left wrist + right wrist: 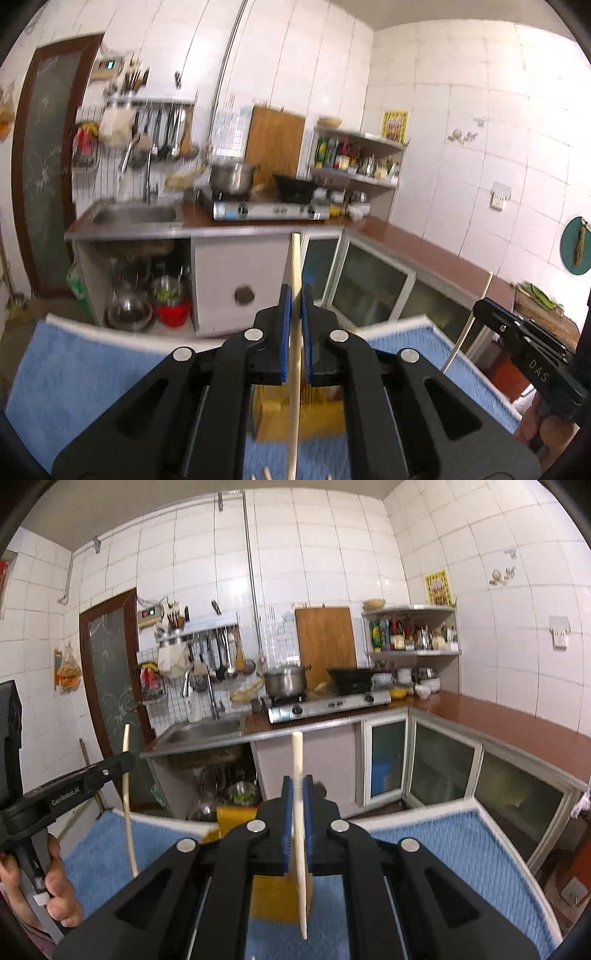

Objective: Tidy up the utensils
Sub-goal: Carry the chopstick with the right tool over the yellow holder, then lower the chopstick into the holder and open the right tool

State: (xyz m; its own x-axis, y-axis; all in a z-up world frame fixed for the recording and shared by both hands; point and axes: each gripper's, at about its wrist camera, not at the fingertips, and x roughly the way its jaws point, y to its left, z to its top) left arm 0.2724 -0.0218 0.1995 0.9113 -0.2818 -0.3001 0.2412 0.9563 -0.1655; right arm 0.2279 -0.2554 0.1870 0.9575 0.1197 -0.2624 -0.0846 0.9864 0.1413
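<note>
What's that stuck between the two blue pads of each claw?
A chopstick in each. The left claw pinches a wooden chopstick, seen in the left wrist view; the right claw pinches a pale chopstick, seen in the right wrist view.

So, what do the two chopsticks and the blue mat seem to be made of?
Chopstick in the left gripper: likely bare wood or bamboo, matte tan.
Chopstick in the right gripper: paler, smooth ivory-white, perhaps plastic or melamine.
Blue mat: looks like woven or knitted fabric, ribbed texture, white border.

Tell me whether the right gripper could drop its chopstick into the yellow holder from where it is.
Probably yes: the right gripper hangs above the yellow holder, its chopstick pointing down toward it, nothing between.
</note>
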